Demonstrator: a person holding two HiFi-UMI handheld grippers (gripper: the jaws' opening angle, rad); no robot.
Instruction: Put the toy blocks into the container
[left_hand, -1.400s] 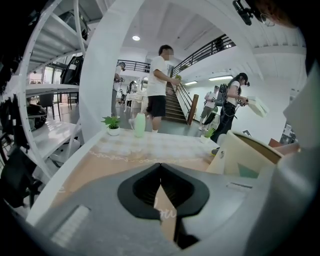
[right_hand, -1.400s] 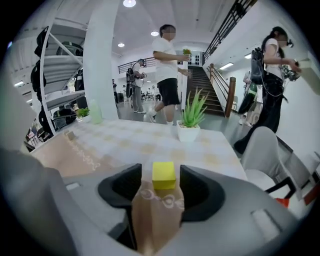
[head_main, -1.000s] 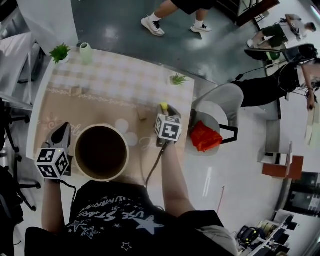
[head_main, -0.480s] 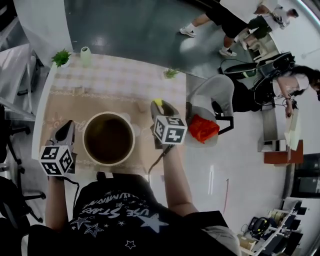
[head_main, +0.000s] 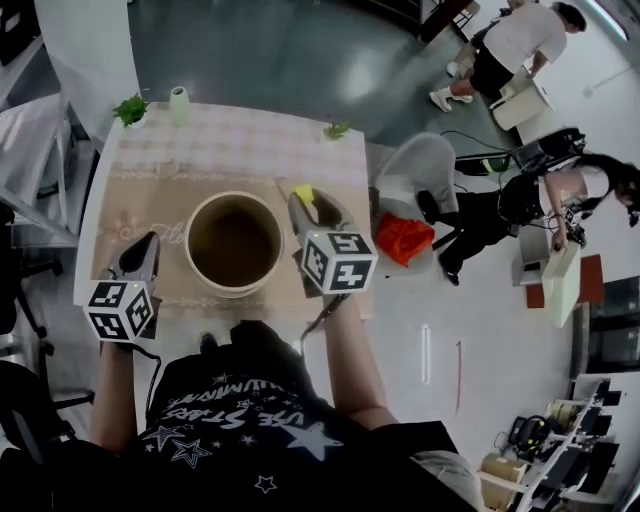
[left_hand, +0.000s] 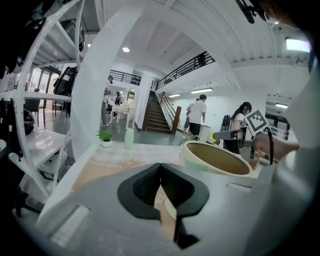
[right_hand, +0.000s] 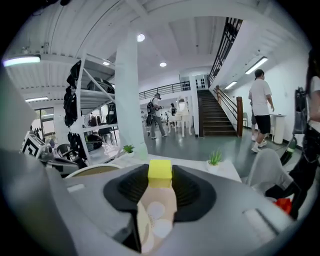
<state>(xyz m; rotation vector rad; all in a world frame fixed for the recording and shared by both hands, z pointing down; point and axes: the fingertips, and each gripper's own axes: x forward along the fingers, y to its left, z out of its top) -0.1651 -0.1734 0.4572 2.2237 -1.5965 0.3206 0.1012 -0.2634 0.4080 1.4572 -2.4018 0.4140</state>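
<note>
**Clamped: yellow block (right_hand: 160, 170) beside the container (head_main: 188, 245)**

Grips the block with the right gripper (right_hand: 160, 176), jaws partly apart and pressing on its sides, above the table (head_main: 250, 160), just beside the container's rim, probably for dropping in. Rests the left gripper (left_hand: 160, 170) closed and empty at the other side.

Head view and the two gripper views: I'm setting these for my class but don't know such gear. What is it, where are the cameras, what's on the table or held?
A person holds a two-jaw gripper in each hand; the patterned cubes belong to them. One picture looks down from a head camera; the others look along each gripper's jaws. The table carries a round container, two small plants and a vase. The right gripper clamps a yellow block; the left gripper is shut, empty.
</note>
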